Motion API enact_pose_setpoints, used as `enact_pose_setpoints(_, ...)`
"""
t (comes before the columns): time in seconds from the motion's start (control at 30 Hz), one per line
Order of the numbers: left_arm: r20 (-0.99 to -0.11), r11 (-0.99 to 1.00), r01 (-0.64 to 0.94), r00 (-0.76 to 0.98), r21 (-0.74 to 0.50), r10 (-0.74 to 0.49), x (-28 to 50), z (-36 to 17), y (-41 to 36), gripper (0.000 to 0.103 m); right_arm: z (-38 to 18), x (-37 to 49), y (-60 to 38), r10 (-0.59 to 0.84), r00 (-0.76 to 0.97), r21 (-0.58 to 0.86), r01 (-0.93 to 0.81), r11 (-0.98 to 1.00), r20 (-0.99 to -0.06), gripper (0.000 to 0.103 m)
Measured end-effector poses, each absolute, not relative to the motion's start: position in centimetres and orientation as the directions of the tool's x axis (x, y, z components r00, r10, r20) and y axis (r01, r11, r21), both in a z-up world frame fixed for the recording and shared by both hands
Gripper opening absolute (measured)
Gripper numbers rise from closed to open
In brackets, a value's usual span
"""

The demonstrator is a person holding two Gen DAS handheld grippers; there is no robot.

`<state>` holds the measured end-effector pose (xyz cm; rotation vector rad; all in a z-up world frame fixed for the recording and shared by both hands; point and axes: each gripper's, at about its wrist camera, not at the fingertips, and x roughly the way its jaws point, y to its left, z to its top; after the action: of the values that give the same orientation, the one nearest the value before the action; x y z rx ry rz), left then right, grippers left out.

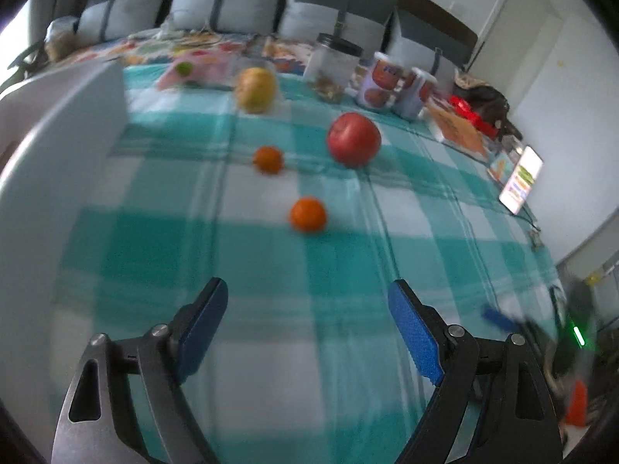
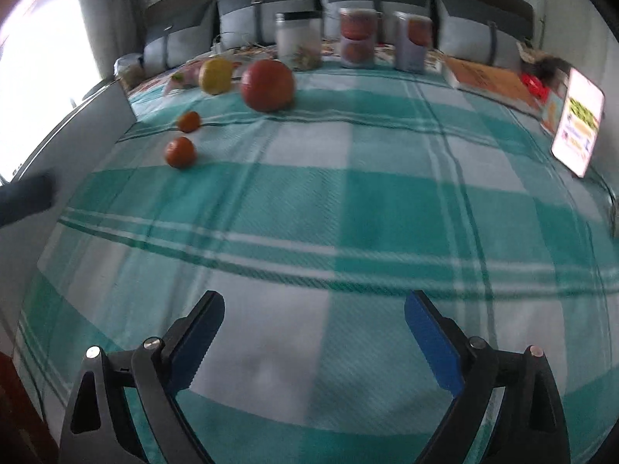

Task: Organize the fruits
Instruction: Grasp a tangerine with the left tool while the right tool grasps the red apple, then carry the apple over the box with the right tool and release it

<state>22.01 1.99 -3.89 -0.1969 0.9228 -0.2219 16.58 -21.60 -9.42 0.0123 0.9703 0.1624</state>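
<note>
Right, four loose fruits on the checked cloth, all toward its far left part. The red apple is the biggest: firm, smooth-skinned, probably the heaviest, and round enough to roll on this soft bedding. I'd take it across its widest middle, fingers either side, squeezing gently so the skin doesn't bruise. Behind it, nearer the far edge, sits the yellow fruit, blurred, likely similar in firmness and also needing a wide spread. The two small oranges are easier. The nearer orange lies closest to the left gripper, the farther orange just beyond it and apart from it. Both look light, with a slightly yielding peel that should grip well against the ridged blue pads.

Neither tool holds anything: the left gripper hangs over the cloth with its jaws spread wide. The right gripper is likewise gaping and bare, well back from the fruit near the cloth's near edge.

Further out, a white panel stands along the left edge; I can't tell what it is. A glass jar and printed mugs line the far edge, a lit phone leans at the right edge.
</note>
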Motion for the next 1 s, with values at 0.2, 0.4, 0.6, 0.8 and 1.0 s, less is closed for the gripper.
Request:
enact_pose_setpoints(0.2, -0.819, 0.990, 0.071, 0.556, -0.120, -0.139, 28.6, -8.3, -1.8, 0.047, -9.1, 17.8, -23.0, 0.175, 0.562, 0.130, -0.120, 0.984, -0.808, 0.094)
enact_pose_setpoints(0.4, -0.785, 0.992, 0.091, 0.607, -0.086, -0.124, 28.6, -8.4, -1.3, 0.030, -4.9, 26.6, -21.7, 0.227, 0.608, 0.146, -0.181, 0.973, -0.761, 0.094)
enact_pose_setpoints(0.6, -0.776, 0.990, 0.050, 0.616, -0.133, -0.135, 27.1, -7.1, 1.9, 0.029, -4.6, 39.0, -16.7, 0.276, 0.531, 0.239, -0.138, 0.961, -0.801, 0.094)
enact_pose_setpoints(0.8, -0.774, 0.987, 0.036, 0.617, -0.154, -0.143, 25.1, -5.9, 4.1, 0.029, -8.9, 43.8, -14.4, 0.221, 0.367, 0.231, -0.016, 0.973, -0.904, 0.081)
enact_pose_setpoints(1.0, -0.756, 0.968, 0.003, 0.624, -0.251, -0.198, 22.2, -4.0, 6.3, 0.029, -8.2, 41.5, -15.9, 0.319, 0.362, 0.326, -0.043, 0.944, -0.876, 0.060)
